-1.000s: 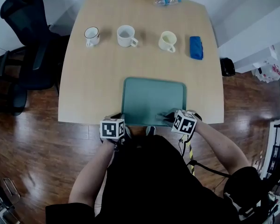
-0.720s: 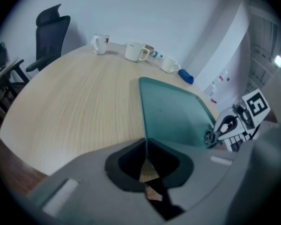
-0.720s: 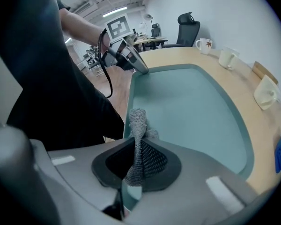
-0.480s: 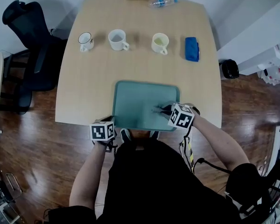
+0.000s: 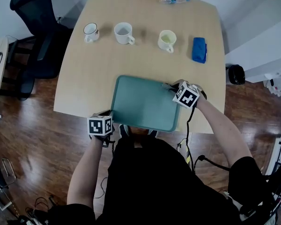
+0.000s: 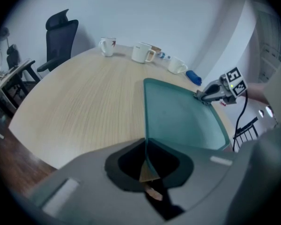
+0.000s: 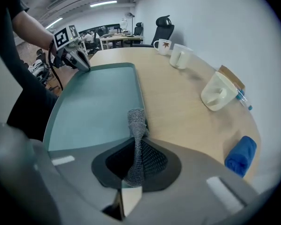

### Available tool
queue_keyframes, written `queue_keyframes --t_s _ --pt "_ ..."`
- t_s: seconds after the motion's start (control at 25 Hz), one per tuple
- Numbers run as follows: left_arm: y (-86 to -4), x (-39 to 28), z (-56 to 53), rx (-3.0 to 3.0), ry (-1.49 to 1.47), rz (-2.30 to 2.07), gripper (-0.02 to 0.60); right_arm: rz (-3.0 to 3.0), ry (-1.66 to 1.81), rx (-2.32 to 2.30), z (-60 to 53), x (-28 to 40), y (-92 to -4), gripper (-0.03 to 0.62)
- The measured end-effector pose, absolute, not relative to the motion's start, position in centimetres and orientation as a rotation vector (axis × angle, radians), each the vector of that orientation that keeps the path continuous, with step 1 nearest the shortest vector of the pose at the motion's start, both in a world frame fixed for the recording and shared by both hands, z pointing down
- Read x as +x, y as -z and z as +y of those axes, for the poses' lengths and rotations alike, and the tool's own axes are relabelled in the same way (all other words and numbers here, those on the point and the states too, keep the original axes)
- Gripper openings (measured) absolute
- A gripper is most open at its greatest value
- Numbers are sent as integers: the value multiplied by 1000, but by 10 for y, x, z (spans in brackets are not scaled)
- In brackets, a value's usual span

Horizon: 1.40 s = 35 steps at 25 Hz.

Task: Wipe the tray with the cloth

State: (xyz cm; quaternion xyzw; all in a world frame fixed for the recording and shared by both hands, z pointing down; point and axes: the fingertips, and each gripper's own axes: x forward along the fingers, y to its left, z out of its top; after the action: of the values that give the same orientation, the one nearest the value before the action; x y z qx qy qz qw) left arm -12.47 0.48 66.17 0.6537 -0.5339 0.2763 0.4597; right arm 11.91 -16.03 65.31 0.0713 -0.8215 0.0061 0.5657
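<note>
Wiping in hand: cloth at the tray's far right corner

The right gripper has its fingers clamped on a grey mesh cloth, and the free end pokes out and rests right at the right-hand rim of the green tray, up by the far corner. The left gripper has its fingers closed on the tray's near left corner, pinning it at the front edge of the bench. I'd call this mid-wipe, with plenty of bare tray floor to cover. Next it needs the cloth pressed down and drawn back across the tray towards the left side, while the left-hand grip holds firm so the tray doesn't skid. The three mugs stand well clear along the far side.
</note>
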Motion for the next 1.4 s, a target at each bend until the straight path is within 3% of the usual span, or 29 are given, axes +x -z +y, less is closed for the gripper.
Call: queue_keyframes --t_s 0.68,1.16,1.4 --pt "-663 -126 7 1591 -668 -1302 23 -1985 -144 -169 41 133 -654 28" --pt "-662 -123 6 1609 -692 -1277 23 -1935 0 240 -155 137 -647 28" --pt "-663 -125 5 1613 -701 -1275 23 -1910 -24 246 -150 146 -654 28"
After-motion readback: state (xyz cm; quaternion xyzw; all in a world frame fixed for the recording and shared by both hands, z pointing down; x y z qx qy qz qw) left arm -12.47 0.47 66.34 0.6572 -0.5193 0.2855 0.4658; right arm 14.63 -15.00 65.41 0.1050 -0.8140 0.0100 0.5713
